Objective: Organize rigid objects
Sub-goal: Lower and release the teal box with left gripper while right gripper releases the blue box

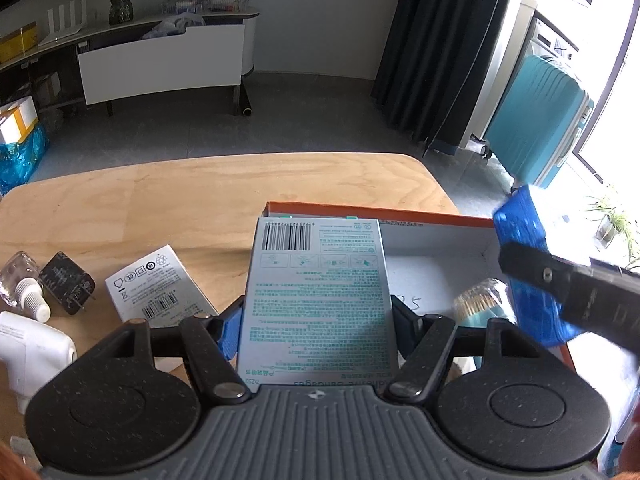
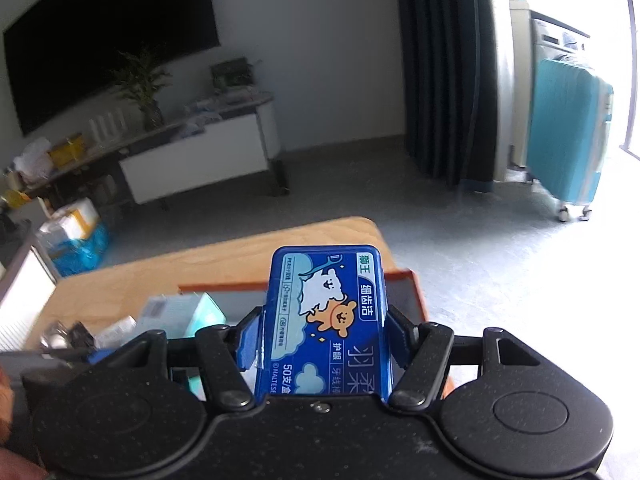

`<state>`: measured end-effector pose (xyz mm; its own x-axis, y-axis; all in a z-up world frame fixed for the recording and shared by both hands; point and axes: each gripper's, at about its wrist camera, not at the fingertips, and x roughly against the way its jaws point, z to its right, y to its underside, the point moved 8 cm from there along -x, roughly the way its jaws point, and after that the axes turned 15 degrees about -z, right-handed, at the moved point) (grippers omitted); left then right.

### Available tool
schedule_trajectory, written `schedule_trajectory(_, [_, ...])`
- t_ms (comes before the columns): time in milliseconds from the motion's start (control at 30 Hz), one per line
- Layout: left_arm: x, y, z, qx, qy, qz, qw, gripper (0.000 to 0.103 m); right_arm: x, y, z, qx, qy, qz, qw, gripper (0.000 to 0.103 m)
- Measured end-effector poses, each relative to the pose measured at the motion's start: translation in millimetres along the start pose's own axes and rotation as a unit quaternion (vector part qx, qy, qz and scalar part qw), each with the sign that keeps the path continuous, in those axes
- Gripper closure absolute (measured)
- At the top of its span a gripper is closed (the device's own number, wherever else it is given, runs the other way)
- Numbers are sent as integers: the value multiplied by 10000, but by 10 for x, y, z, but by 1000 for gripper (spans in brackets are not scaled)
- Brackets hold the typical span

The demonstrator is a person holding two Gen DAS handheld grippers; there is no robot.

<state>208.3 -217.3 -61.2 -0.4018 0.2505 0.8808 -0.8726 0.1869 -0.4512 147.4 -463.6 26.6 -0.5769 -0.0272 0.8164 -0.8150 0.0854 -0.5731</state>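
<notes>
Pale wood is seen as the tabletop [image 1: 168, 200], rounded at its far corner. An orange-rimmed cardboard box [image 1: 440, 216] with a white inside is set on the table's right part.

Left gripper [image 1: 316, 320]: clamped on a grey-white adhesive bandage box [image 1: 318, 296], printed in teal with a barcode at its far end. The blue pads are pressed against both long sides. The bandage box is held over the near-left part of the orange-rimmed box, its far end close to the box's back wall.

Right gripper [image 2: 324, 340]: clamped on a blue dental floss pick case [image 2: 328, 316], printed with a white animal and an orange bear. The case is gripped by its two long sides and is held above the orange-rimmed box's right part. In the left wrist view the same gripper is seen at the right edge, blurred, with the blue case between its fingers.

Inside the box, a clear container of cotton swabs [image 1: 480, 300] is noted near the right wall.

On the table to the left of the box are noted: a white carton with barcode [image 1: 156, 292], a black plug adapter [image 1: 68, 284], a small clear bottle with white neck [image 1: 22, 284], and a white plastic device [image 1: 28, 352] at the near-left edge.

A teal suitcase [image 1: 540, 120] is seen standing on the floor by a dark curtain [image 1: 444, 48].
</notes>
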Motion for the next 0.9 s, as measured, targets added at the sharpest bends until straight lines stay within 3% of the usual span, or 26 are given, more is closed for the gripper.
schedule_trajectory(67, [-26,-2,-6,17,-9,-34,10000,32,8,-39,30,-45,5,149,9999,23])
schedule_trajectory(400, [-257,-46,11,14,99,-228,9997,31,297,14,142,-99,122,420,9990,23])
schedule_trajectory(467, [-300,-42,28,-5,208,-361,9991,23,335,32,135,-57,174,438,9989,23])
schedule_trajectory(533, [-261,-40,12,47,209,-286,9994,16,372,37,114,-35,215,464,9987,23])
schedule_trajectory(633, [-165,-18,-6,79,266,-197,9994,15,407,34,70,-44,163,501,9986,23])
schedule_trajectory(900, [236,79,-69,69,-151,24,9999,13,452,48,-102,45,80,498,9987,23])
